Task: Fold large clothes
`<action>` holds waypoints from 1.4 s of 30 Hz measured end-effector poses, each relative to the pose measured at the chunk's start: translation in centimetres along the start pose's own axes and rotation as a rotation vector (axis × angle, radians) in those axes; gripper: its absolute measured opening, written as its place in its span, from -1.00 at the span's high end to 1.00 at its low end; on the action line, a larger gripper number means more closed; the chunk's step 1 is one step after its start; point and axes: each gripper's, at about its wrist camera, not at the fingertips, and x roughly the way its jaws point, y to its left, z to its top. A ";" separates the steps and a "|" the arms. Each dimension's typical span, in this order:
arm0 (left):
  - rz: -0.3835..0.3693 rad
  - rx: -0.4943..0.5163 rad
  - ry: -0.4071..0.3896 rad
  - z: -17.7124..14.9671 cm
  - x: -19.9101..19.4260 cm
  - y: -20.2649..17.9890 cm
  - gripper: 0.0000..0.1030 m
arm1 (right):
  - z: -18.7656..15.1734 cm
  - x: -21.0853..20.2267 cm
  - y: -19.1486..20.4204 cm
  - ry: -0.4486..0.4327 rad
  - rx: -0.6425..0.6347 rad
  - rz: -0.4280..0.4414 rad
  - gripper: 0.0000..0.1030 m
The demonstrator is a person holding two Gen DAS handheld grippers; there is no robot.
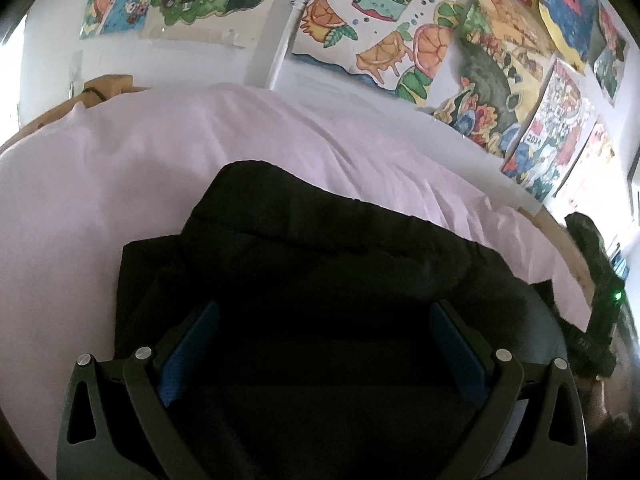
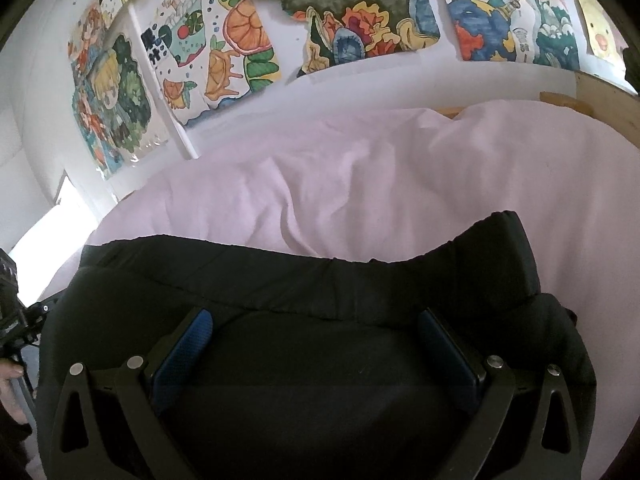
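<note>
A large black padded garment (image 1: 328, 256) lies folded on a pale pink bed sheet (image 1: 160, 152). My left gripper (image 1: 324, 320) is open, its blue-padded fingers (image 1: 196, 332) wide apart just above the garment's near part. The right wrist view shows the same garment (image 2: 304, 280) with its far hem bunched across the sheet (image 2: 380, 176). My right gripper (image 2: 316, 328) is open too, fingers (image 2: 192, 340) spread over the black fabric. Neither holds anything. The other gripper shows at the right edge of the left wrist view (image 1: 600, 280) and the left edge of the right wrist view (image 2: 12, 312).
Colourful drawings (image 1: 380, 32) cover the white wall behind the bed, also in the right wrist view (image 2: 360, 20). A wooden bed frame (image 2: 608, 100) rises at the far right. A brown paper bag (image 1: 108, 88) sits at the far left corner.
</note>
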 end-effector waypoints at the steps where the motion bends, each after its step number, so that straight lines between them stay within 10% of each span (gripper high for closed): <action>1: -0.009 -0.008 -0.005 0.1 -0.1 0.2 -0.98 | 0.0 -0.1 0.0 -0.002 0.002 0.002 -1.00; 19: -0.032 -0.131 0.024 3.5 -5.2 8.4 -0.97 | 1.6 -6.7 -2.3 -0.023 0.019 -0.128 -1.00; 26: -0.133 -0.064 0.026 2.7 -8.1 10.3 -0.97 | 1.1 -10.9 -5.4 -0.027 0.055 -0.062 -1.00; 36: -0.302 0.072 0.227 -0.7 -7.8 7.7 -0.97 | -1.5 -11.1 -7.6 0.096 0.103 0.090 -1.00; 42: -0.281 0.177 0.313 -2.4 -6.2 5.8 -0.97 | -3.4 -9.0 -9.8 0.195 0.209 0.186 -1.00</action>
